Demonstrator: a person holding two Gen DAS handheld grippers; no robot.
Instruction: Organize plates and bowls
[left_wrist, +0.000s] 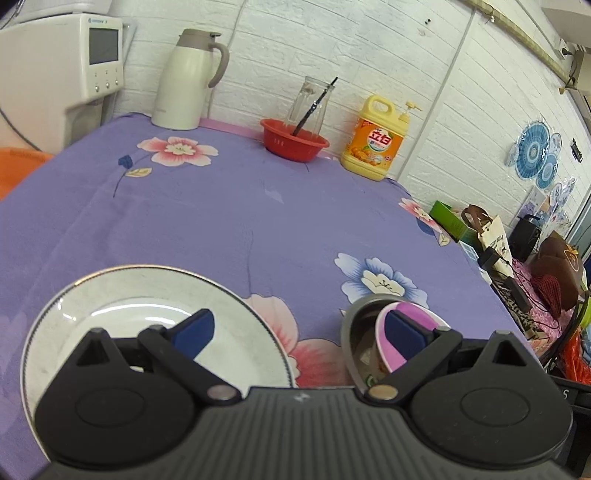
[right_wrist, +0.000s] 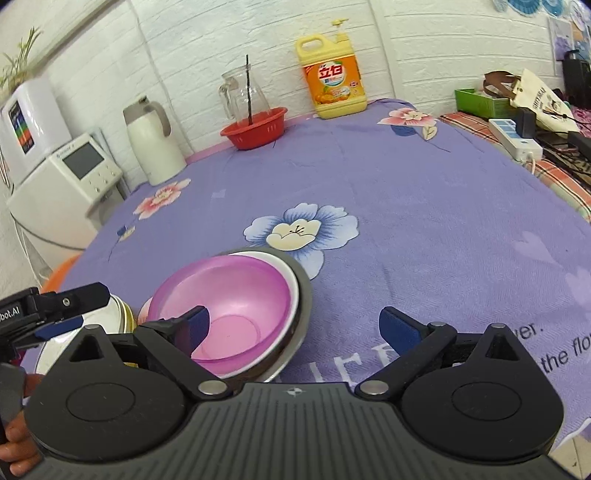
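Table under a purple flowered cloth (right_wrist: 424, 206), set against a white brick wall.

Left gripper (left_wrist: 301, 334): jaws spread wide, nothing between them. It hangs low over the near edge of the table. Its left finger sits above a white plate (left_wrist: 122, 295) that lies flat on the cloth at the near left; contact with the plate cannot be told. Its right finger shows in front of the bowl stack.

Right gripper (right_wrist: 295, 326): jaws also wide apart, empty. Its left finger hangs over the near rim of the pink bowl (right_wrist: 229, 295); whether it touches cannot be told. Its right finger is over bare cloth.

Bowl stack, near the middle of the near edge: pink bowl nested in a white bowl (right_wrist: 284, 273), both inside a steel bowl (right_wrist: 303, 302). The pink one sits slightly tilted. The plate lies just beside the stack to its left, apart from it.

From the right wrist view the left gripper appears at the left edge, over the plate, with a hand (right_wrist: 16, 439) on its grip.

Far edge along the wall: a cream jug (left_wrist: 188, 81) at the far left corner, a red basin (left_wrist: 293, 140) with a glass pitcher (left_wrist: 308, 103) behind it, a yellow soap bottle (left_wrist: 376, 140) toward the far right.
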